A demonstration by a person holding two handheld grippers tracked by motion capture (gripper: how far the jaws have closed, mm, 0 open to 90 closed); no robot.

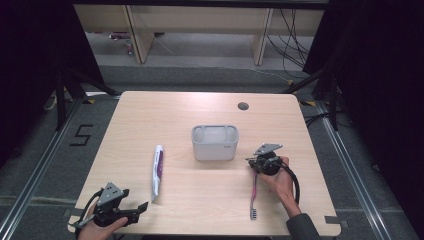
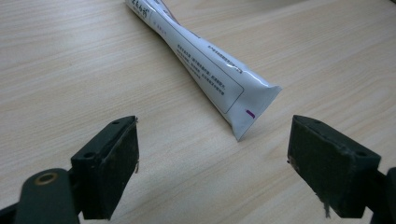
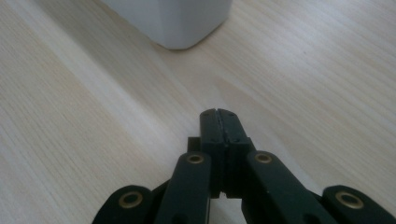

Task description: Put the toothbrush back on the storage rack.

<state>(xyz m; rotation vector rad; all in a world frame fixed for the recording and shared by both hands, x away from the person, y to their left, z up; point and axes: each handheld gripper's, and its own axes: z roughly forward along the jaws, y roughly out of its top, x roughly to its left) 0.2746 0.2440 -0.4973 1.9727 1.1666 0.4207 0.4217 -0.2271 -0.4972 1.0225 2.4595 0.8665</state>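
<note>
Claws at the ready on this pale wooden tabletop (image 1: 200, 200), so let's sweep left to right. Down at the near left corner sits the left claw (image 1: 134, 209), released, jaws spread wide with nothing between them, aimed at the crimped tail of the white plastic toothpaste tube with purple print (image 1: 157, 171). From the left gripper view that flat tail (image 2: 250, 109) lies just ahead of the gap, not yet inside it. The tube runs front to back, left of centre. Dead centre stands the light grey plastic holder box (image 1: 215, 142), upright and open-topped. Right of it comes the right claw (image 3: 219, 122), clenched tight with pads pressed together on nothing, tip low over bare wood near the box's corner. Just below that hand a pink-handled toothbrush (image 1: 254, 197) lies along the tabletop, bristles toward the near edge, apparently untouched.

Looks like the tube pickup is the step in hand. To do it well, I'd ease the left claw forward until the jaws straddle the tube body past the crimp, keep them square across it, then close gently so the soft tube doesn't squirt or twist away.
</note>
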